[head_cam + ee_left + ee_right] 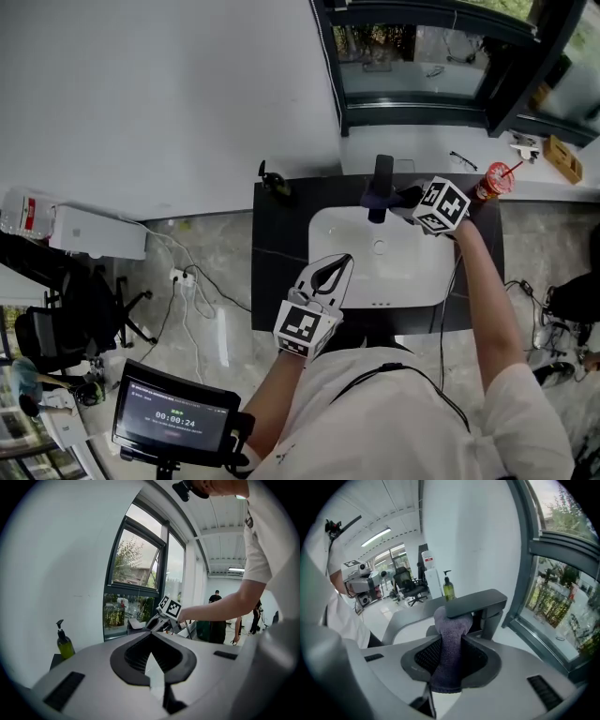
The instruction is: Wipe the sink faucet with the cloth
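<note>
My right tongs [451, 637] grip the cloth [450, 660] against the faucet [477, 602], so I should keep firm pressure, with my left tongs [152, 637] clenched empty.

Head view: the right gripper [403, 197] covers most of the cloth [375, 199]; its contact with the faucet [382, 173] is too small to judge. Right gripper view: the cloth hides the faucet's near end. The left edge cuts off the chair [37, 319].
</note>
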The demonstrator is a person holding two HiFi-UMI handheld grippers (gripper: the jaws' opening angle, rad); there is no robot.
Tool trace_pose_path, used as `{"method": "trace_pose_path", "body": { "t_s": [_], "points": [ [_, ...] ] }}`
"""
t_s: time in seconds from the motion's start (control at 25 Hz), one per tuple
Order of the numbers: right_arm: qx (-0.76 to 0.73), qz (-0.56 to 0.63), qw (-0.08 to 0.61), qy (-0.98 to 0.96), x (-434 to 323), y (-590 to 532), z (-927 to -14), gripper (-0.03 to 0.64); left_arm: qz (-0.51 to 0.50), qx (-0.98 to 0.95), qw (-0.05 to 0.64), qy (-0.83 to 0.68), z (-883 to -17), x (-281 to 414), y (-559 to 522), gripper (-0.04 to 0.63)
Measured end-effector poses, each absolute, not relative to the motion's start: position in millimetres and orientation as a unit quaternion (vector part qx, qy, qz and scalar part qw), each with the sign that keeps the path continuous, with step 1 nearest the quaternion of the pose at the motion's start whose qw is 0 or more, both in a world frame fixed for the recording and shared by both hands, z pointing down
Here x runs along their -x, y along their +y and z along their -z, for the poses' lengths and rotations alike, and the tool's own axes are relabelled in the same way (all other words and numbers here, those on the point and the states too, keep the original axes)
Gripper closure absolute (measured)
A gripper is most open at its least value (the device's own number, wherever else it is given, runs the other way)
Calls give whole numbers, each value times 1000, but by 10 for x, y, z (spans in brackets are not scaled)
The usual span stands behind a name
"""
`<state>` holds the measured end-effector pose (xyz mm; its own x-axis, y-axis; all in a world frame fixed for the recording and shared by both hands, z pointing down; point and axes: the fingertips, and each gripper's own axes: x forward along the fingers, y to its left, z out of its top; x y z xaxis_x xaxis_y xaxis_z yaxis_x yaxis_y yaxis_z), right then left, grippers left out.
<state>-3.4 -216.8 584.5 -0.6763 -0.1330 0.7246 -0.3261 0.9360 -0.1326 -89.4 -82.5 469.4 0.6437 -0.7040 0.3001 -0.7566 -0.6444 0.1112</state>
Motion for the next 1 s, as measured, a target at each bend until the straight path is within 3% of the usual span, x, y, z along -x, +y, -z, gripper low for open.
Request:
{"method": "trace_pose_path", "body": {
  "t_s": [0.44,0.72,0.88,1.0],
  "points": [
    [-236,-122,353,-897,-461,-2204,-5767,508,-110,-909,100,-390,-4582,768,-845,600],
    [-288,-53,262,-920,-481,-1805,-5228,508,-107,-924,90,-356,-4549,523,-853,600],
    [-346,-59,189,-917,-684,-1482,-4977,506,-108,-936,91,-321,-4566,224,-867,600],
    [-398,-71,172,-898,-986,-1236,-4971,506,-107,-948,88,-285,-4592,-84,-854,600]
  ]
}}
